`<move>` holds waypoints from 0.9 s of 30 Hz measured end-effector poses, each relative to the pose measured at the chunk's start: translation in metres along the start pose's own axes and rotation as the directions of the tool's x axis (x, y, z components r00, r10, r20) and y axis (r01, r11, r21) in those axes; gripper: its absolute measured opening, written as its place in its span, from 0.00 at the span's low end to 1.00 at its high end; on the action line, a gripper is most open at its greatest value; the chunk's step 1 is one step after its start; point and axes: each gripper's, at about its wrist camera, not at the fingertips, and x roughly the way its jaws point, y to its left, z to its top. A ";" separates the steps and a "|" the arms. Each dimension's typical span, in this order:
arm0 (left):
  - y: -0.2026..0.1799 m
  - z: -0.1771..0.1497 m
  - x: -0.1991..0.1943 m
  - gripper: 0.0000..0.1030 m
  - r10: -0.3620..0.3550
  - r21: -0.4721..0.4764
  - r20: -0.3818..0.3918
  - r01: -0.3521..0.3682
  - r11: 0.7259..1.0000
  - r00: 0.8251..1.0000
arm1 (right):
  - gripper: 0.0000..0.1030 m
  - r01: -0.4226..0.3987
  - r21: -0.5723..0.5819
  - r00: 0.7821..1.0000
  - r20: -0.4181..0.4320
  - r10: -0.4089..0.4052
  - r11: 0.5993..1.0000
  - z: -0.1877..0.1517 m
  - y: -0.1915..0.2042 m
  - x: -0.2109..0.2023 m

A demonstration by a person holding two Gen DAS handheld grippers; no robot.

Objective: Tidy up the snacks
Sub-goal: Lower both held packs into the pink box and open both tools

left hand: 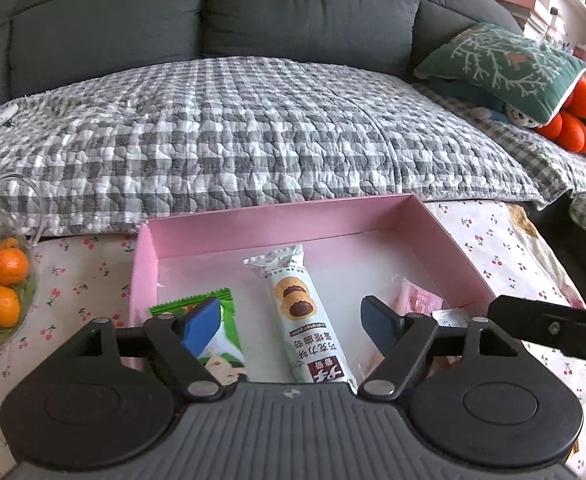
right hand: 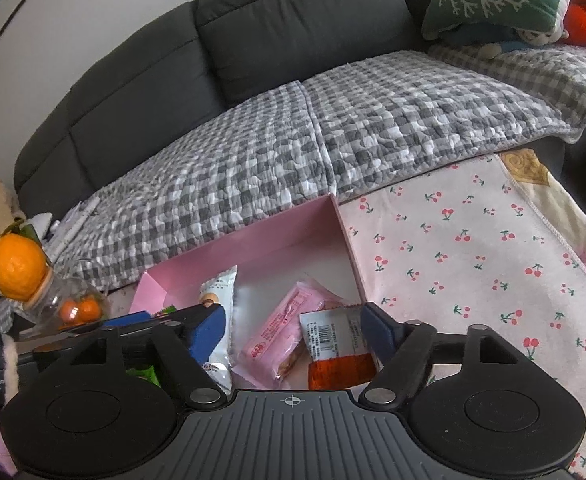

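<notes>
A shallow pink box (left hand: 277, 216) lies on a cherry-print cloth. Inside it are a long white cookie packet (left hand: 301, 312), a green packet (left hand: 221, 332) and a pink packet (left hand: 417, 300). My left gripper (left hand: 289, 312) hangs open over the box, its blue pads on either side of the cookie packet and clear of it. In the right wrist view my right gripper (right hand: 293, 312) stands open above the pink packet (right hand: 281, 340) and a silver-and-orange packet (right hand: 337, 344), gripping neither. The cookie packet (right hand: 219, 300) lies under its left finger.
A glass jar of small oranges (left hand: 1, 292) stands left of the box. A grey sofa with a checked quilt (left hand: 253, 128) runs along behind, with a green cushion (left hand: 501, 64) at its right end. Cherry-print cloth (right hand: 473, 248) spreads right of the box.
</notes>
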 end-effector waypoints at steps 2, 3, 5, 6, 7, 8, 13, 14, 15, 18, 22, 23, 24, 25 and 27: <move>0.001 0.000 -0.007 0.79 0.002 0.001 0.005 -0.002 1.000 1.000 | 0.77 -0.002 -0.003 1.000 0.003 0.002 1.000 0.000 0.001 -0.005; 0.002 -0.001 -0.011 0.82 0.003 0.000 0.007 -0.003 1.000 1.000 | 0.78 -0.001 -0.005 1.000 0.005 0.001 1.000 0.000 0.002 -0.007; 0.003 -0.002 -0.018 0.85 0.005 -0.005 0.010 -0.005 1.000 1.000 | 0.80 0.002 -0.012 1.000 0.007 -0.002 1.000 -0.001 0.003 -0.012; 0.003 -0.003 -0.021 0.87 0.005 -0.009 0.010 -0.005 1.000 1.000 | 0.81 0.003 -0.014 1.000 0.005 -0.003 1.000 -0.002 0.003 -0.015; 0.004 -0.004 -0.024 0.89 0.006 -0.012 0.007 -0.005 1.000 1.000 | 0.84 0.003 -0.017 1.000 0.002 -0.003 1.000 -0.002 0.003 -0.017; 0.004 -0.005 -0.027 0.90 0.007 -0.014 0.002 -0.007 1.000 1.000 | 0.87 0.005 -0.021 1.000 0.001 -0.005 1.000 -0.003 0.003 -0.020; 0.003 -0.010 -0.047 0.97 0.025 -0.004 -0.003 -0.025 1.000 1.000 | 0.88 0.003 -0.048 1.000 -0.010 -0.003 0.999 -0.007 0.004 -0.035; 0.002 -0.012 -0.052 0.97 0.032 0.001 -0.003 -0.032 0.999 0.999 | 0.88 0.003 -0.055 1.000 -0.012 -0.003 0.999 -0.009 0.004 -0.038; 0.002 -0.014 -0.055 0.98 0.037 0.005 -0.004 -0.037 0.999 0.999 | 0.89 0.004 -0.065 1.000 -0.014 -0.005 0.998 -0.010 0.005 -0.042; 0.000 -0.020 -0.068 0.99 0.043 0.012 -0.004 -0.043 0.999 0.999 | 0.91 0.006 -0.101 1.000 -0.021 -0.009 0.995 -0.015 0.008 -0.050; -0.002 -0.031 -0.080 0.99 0.036 0.007 -0.015 -0.035 0.999 0.999 | 0.91 0.003 -0.141 1.000 -0.026 -0.007 0.990 -0.022 0.012 -0.062; -0.003 -0.033 -0.083 0.99 0.034 0.009 -0.018 -0.034 0.999 0.999 | 0.91 0.000 -0.147 1.000 -0.026 -0.004 0.989 -0.024 0.013 -0.065; -0.004 -0.036 -0.087 0.99 0.034 0.011 -0.020 -0.033 0.999 0.999 | 0.91 -0.004 -0.156 1.000 -0.026 0.000 0.988 -0.025 0.014 -0.068; -0.005 -0.039 -0.090 0.99 0.033 0.012 -0.021 -0.033 0.999 0.999 | 0.91 -0.007 -0.165 1.000 -0.027 0.003 0.986 -0.026 0.014 -0.071; -0.006 -0.045 -0.097 0.99 0.031 0.010 -0.021 -0.030 0.999 0.999 | 0.91 -0.012 -0.181 1.000 -0.031 0.007 0.983 -0.029 0.015 -0.076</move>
